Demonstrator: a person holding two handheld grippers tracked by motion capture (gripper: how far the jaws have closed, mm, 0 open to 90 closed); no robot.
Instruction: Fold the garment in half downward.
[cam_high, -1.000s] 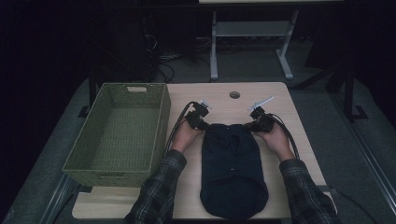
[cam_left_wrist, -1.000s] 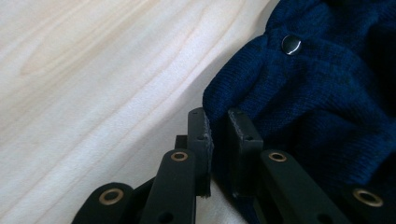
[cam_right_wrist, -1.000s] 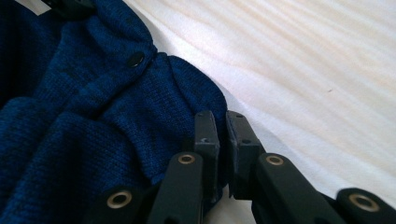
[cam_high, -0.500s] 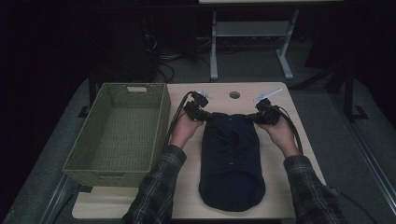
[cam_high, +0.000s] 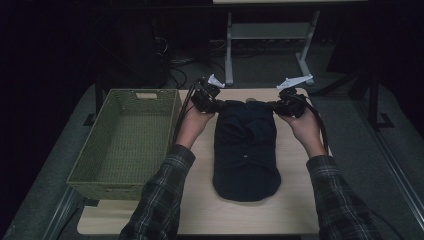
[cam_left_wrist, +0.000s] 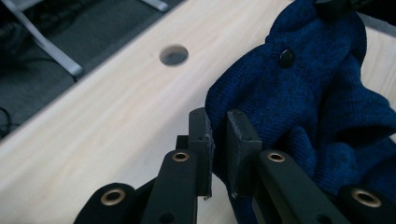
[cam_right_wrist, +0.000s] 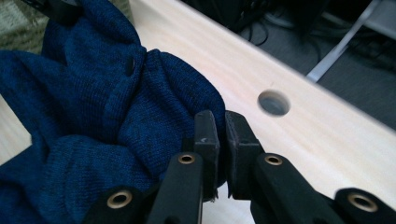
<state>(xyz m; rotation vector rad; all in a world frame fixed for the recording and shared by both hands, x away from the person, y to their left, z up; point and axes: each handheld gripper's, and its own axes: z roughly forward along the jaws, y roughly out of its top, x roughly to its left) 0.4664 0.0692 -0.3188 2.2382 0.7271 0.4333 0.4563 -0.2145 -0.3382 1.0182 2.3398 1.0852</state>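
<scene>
Dark blue knitted garment (cam_high: 245, 150) held at both upper corners.
Fabric is pinched by the left hand-held gripper (cam_high: 216, 106) and right hand-held gripper (cam_high: 273, 106); the lower part is laid on the light wooden tabletop (cam_high: 295, 200), beside the green woven basket (cam_high: 95, 167).

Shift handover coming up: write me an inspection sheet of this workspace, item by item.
Surface: light wooden table with a round hole near its far edge.
Job's things: dark blue knitted garment, far end lifted at two corners, near end resting on the table; a dark button shows.
Clutter: woven green basket with nothing in it, left of the garment.
Grippers: left tool and right tool each shut on the garment's edge.
Cables: black cable trails from the left tool.
Surroundings: dark room, grey floor, metal stand and loose wires behind the table.
</scene>
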